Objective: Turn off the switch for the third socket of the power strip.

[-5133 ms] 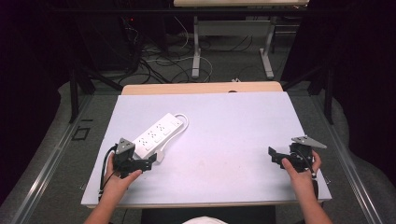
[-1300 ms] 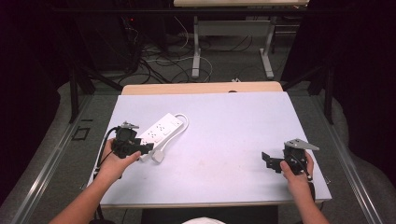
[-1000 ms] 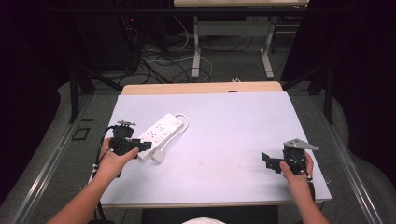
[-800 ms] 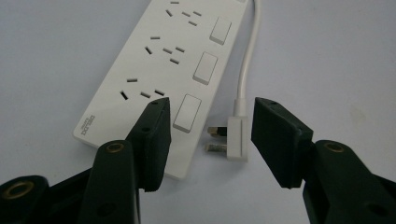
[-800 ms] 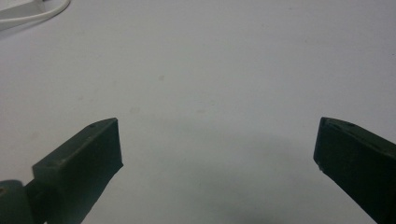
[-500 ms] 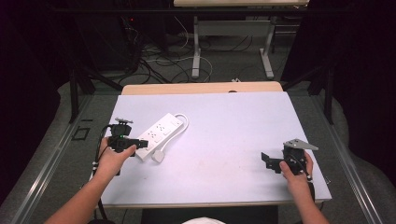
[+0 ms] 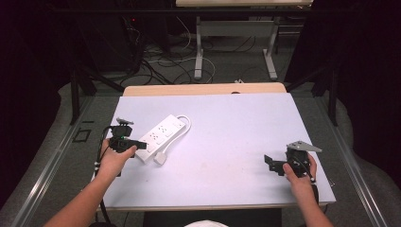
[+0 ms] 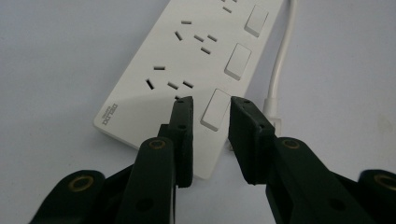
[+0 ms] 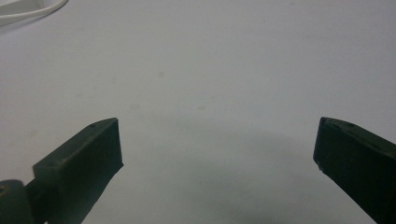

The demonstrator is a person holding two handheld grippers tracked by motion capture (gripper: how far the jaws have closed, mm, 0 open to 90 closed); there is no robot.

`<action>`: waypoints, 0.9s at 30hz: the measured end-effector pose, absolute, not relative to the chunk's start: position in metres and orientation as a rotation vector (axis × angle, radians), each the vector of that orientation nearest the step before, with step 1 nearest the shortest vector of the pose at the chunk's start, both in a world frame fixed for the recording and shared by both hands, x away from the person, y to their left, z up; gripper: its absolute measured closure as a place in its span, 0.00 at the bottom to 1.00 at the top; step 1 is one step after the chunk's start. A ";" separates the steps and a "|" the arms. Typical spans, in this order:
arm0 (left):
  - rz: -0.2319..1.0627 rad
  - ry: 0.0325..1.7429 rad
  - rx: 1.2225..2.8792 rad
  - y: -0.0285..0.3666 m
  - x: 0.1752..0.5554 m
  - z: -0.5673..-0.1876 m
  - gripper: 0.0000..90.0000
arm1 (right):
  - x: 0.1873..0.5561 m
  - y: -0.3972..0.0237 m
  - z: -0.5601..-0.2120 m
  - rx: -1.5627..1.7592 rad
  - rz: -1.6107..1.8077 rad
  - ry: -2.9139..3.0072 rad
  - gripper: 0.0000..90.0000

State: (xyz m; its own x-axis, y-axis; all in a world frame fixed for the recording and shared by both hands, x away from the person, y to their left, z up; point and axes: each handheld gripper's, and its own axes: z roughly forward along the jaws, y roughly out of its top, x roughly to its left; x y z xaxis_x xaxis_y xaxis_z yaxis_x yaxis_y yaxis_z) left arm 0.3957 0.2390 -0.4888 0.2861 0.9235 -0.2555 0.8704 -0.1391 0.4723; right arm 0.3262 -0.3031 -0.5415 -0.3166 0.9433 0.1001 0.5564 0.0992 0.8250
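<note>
Item: white plastic power strip (image 7: 161, 136) with rocker switches, lying flat on the pale lilac tabletop (image 7: 227, 142) at its left side, set diagonally. Its white cord (image 7: 185, 124) loops at the far end; a white plug (image 7: 160, 158) rests just beside the near end.

Left gripper (image 8: 208, 123): black, two-jawed, held in the person's left hand (image 7: 111, 161), at the strip's near end. Jaws have just been closing and now stand narrow, with a slim gap between them; they frame the nearest rocker switch (image 8: 215, 109) (one of three seen in the left gripper view). Whether the tips touch the strip's face is hard to tell from this angle; nothing appears pinched.

Right gripper (image 9: 217, 140): black, held in the right hand (image 7: 298, 172) near the tabletop's right front corner, well apart from the strip. Jaws spread wide over bare surface, holding nothing.

Beyond the tabletop: tangled cables (image 7: 165, 61) on the floor.
</note>
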 end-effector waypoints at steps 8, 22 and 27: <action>0.112 1.614 2.039 0.237 0.400 -0.495 0.85 | 0.326 -0.303 -0.542 1.472 1.115 1.926 0.01; 0.084 1.594 2.097 0.230 0.408 -0.503 0.90 | 0.327 -0.303 -0.543 1.471 1.113 1.935 0.02; 0.088 1.601 2.099 0.227 0.409 -0.507 0.91 | 0.327 -0.303 -0.543 1.473 1.113 1.931 0.02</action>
State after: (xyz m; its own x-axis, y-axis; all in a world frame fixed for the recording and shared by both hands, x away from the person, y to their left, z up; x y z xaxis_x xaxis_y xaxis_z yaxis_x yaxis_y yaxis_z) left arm 0.4090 0.2266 -0.5066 0.3080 0.9204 -0.2410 0.8883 -0.1874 0.4193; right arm 0.3269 -0.3030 -0.5429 -0.3165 0.9425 0.1071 0.5649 0.0965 0.8195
